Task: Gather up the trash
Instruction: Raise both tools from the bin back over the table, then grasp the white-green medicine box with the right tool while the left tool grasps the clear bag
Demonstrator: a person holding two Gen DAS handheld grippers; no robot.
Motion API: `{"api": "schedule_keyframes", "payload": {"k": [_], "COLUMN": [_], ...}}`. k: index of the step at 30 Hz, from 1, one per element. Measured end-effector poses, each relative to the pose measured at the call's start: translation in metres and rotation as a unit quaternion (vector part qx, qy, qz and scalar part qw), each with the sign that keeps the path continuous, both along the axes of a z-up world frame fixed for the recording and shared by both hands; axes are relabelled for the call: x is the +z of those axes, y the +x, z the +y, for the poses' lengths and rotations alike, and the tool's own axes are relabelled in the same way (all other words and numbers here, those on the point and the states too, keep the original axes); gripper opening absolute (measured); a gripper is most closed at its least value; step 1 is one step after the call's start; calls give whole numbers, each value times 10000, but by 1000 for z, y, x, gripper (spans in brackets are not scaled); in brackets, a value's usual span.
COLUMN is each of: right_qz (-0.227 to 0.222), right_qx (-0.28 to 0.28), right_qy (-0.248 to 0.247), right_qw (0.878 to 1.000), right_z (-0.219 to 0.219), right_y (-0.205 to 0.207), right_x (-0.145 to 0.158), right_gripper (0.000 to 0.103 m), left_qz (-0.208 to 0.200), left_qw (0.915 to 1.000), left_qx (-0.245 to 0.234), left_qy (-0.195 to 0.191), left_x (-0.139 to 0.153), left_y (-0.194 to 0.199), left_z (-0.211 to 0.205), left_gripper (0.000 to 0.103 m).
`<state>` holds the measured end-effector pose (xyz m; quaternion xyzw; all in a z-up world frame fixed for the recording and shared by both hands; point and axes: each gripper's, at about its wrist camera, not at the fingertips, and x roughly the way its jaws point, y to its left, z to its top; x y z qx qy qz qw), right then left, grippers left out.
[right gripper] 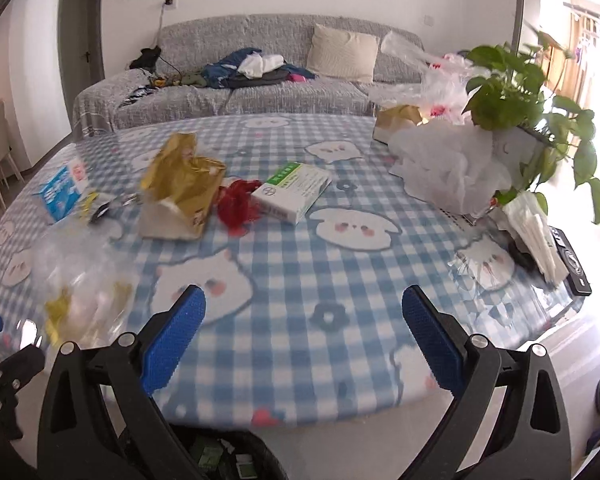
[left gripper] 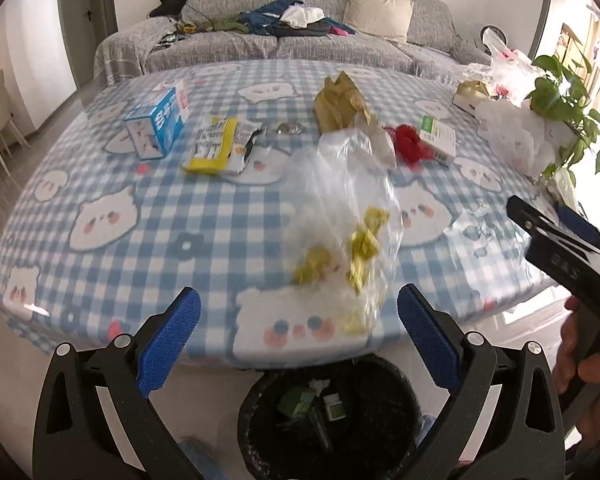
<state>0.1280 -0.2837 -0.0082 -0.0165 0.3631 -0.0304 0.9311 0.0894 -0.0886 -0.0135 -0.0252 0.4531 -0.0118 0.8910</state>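
I keep both grippers, left [left gripper: 299, 332] and right [right gripper: 303, 334], spread and empty over the black round bin [left gripper: 384, 396]; the clear plastic bag of yellow scraps [left gripper: 350, 224] sits blurred at the checked table's [left gripper: 140, 248] near edge, above it.

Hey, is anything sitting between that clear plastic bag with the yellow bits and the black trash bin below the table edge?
Nothing visible does. The clear plastic bag is blurred, just ahead of the open left gripper, near the table edge. The black bin sits open-topped directly below, already holding some trash.
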Motion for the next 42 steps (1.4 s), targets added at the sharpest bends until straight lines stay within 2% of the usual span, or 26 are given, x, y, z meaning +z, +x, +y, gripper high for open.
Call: {"api": "schedule_keyframes", "payload": {"k": [8,13,16,26,31,35,39,42], "right_qz": [213,325,366,821,1086,1241,1346,1414], "right_qx": [-292,-496,-570,-614,-655,-743,-864,-852], "right_qy": [143,492,602,507,788,713,717,717], "right_qw": [9992,9970,9959,9934,9888,9869,9845,9837], "right_z": [-21,-32,-33,-28,-26,-22,-23,-24], "right_y": [67,114,142,207,226,233,239,243], "right_x": [-6,-1,3,-22,-34,-47,-55,-60], "right_gripper": [95,95,95,95,95,94,89,81], "left_qz": [130,287,295,590,671,702,758,746], "left_qw": [9997,9995,9992,9980,9976,9974,9971,9972], "left_qx": [-38,0,-6,155,126,95,28,-27], "left_qy": [223,152,267,166,141,132,40,31], "left_x": [-6,-12,-15,-31,-40,-47,-51,-53], "left_y": [40,61,67,90,96,99,104,107], "left_z": [-17,-19,-24,-33,-40,-46,-49,-52], "left_gripper": [97,97,96,91,80,72,59,53]}}
